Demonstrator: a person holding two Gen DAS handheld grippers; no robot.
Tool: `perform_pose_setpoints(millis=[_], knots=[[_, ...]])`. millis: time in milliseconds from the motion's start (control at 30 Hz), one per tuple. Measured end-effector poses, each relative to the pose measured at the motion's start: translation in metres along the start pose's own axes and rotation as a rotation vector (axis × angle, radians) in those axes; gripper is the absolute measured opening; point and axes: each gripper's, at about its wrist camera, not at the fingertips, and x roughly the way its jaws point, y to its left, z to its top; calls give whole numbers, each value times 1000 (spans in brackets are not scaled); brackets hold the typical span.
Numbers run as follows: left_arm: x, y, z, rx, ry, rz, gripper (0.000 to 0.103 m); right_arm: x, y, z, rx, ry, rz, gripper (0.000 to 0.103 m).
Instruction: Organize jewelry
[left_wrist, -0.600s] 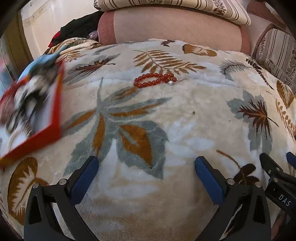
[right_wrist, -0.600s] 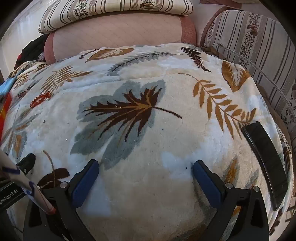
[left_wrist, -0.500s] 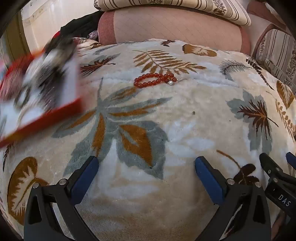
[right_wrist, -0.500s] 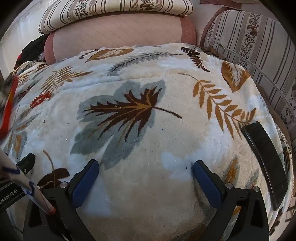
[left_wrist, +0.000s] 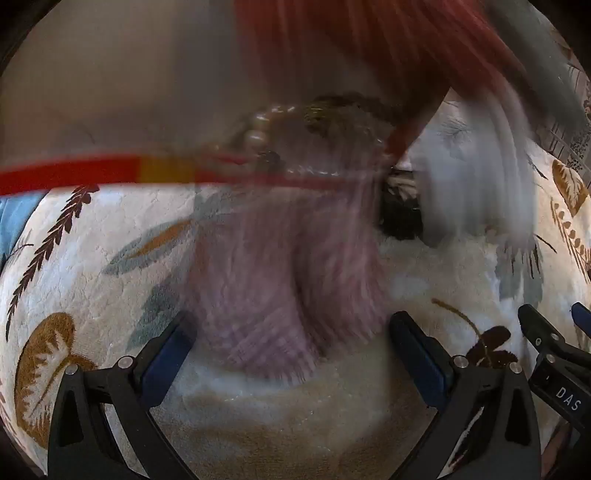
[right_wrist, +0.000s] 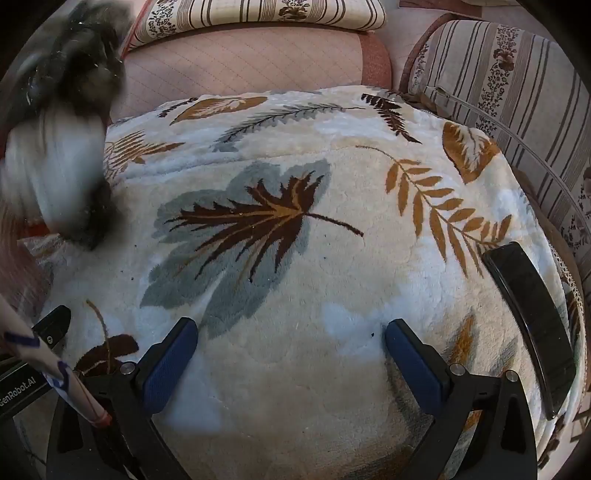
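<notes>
A red-edged box (left_wrist: 74, 173), heavily blurred, sweeps across the left wrist view just above the leaf-print blanket (left_wrist: 92, 251). Pearl beads (left_wrist: 258, 125) and dark, tangled jewelry (left_wrist: 347, 110) show in it. A person's pink knitted sleeve (left_wrist: 258, 295) reaches under it, close in front of my left gripper (left_wrist: 291, 332), which is open and holds nothing. The red bead bracelet is hidden behind the box. In the right wrist view a blurred black-and-white mass (right_wrist: 59, 147) passes at the left edge. My right gripper (right_wrist: 290, 332) is open over bare blanket (right_wrist: 332, 221).
A black phone (right_wrist: 532, 325) lies at the blanket's right edge. A pink bolster (right_wrist: 240, 59) and striped cushions (right_wrist: 498, 74) border the far side and the right. The two grippers stand side by side, the right one (left_wrist: 546, 343) showing in the left wrist view.
The red box with jewelry has swept from the left edge across the left view and now fills its upper half, covering the red bracelet. A pink sleeve has come in. Both grippers stay still.
</notes>
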Motion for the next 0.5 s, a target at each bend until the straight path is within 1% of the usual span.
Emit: perform_pose_setpoints(millis=[300,500], knots=[[-1,-6,1,-2,-1,-3,103,-1,-2,0,5,1,14,103],[-2,-11,3,-3,0,-6,103,-7,-9,-1,14,9,47,102]])
